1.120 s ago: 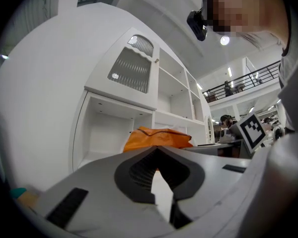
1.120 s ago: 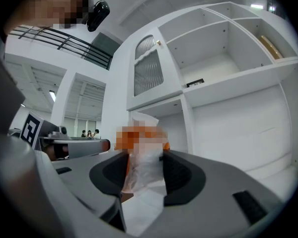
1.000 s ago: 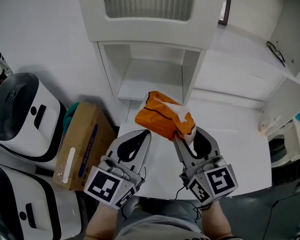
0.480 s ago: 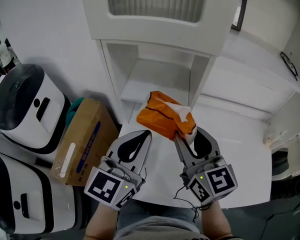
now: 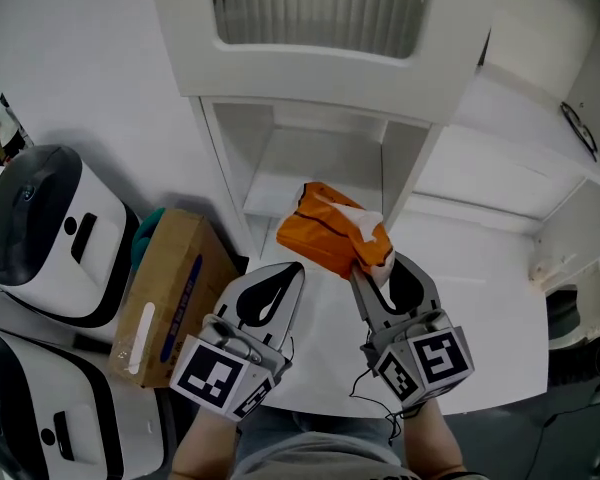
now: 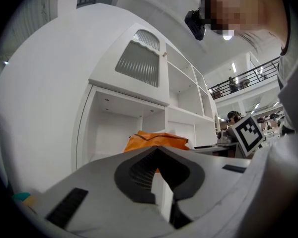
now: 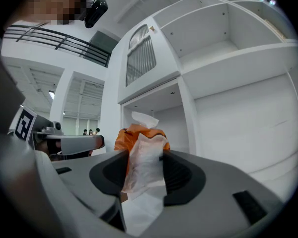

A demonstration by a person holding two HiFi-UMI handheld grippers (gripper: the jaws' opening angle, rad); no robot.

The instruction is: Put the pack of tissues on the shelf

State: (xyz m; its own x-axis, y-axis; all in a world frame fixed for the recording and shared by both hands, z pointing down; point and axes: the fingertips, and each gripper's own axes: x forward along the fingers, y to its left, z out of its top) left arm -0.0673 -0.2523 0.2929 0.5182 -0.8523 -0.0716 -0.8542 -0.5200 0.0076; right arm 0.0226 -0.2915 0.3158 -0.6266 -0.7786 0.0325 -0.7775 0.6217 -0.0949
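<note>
The pack of tissues (image 5: 328,230) is orange with a white tissue sticking out of its top. My right gripper (image 5: 373,268) is shut on its near end and holds it in the air in front of the white cabinet. In the right gripper view the pack (image 7: 143,152) fills the space between the jaws. The open shelf compartment (image 5: 305,173) lies just beyond and below the pack. My left gripper (image 5: 283,276) hovers beside the pack on its left, shut, with nothing in it. From the left gripper view the pack (image 6: 156,140) shows over the jaw tips.
A cardboard box (image 5: 165,288) stands on the floor left of the cabinet, next to two white machines (image 5: 45,228). A white table (image 5: 480,308) lies under and to the right of the grippers. More open shelves (image 5: 540,138) run to the right.
Both grippers and the held pack have edged toward the cabinet, whose open compartment now looks slightly nearer. The grip on the pack is the same.
</note>
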